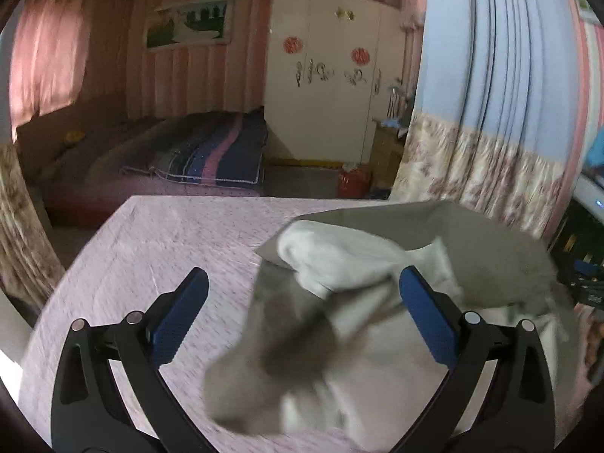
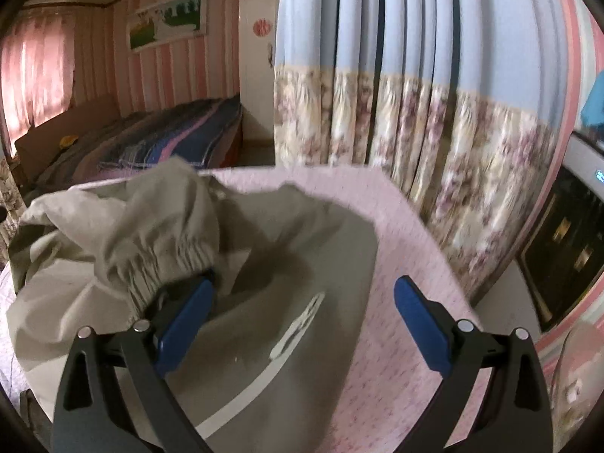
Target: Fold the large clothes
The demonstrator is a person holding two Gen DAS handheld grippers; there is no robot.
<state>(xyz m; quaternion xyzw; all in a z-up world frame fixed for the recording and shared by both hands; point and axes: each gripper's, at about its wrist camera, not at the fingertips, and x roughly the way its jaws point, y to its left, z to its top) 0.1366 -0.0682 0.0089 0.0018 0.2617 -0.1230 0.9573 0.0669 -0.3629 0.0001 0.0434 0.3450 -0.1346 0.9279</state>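
Both claws gape wide, gripping nothing: left claw (image 1: 304, 302) and right claw (image 2: 304, 298) hang over the grey garment (image 2: 264, 264), bunched on the pink worktop (image 1: 151, 245) (elastic cuff up), likely seeking an edge to spread it.

Garment (image 2: 309, 249): one large grey-beige piece of clothing, lying crumpled on the pink-covered table (image 1: 151, 249). An elastic-gathered edge (image 2: 166, 260) is bunching up in a raised heap on one side; a flatter panel is spreading beside it, showing a white printed mark (image 2: 298, 324). A paler inner face (image 1: 339, 256) is showing among the folds. Partly blurred.
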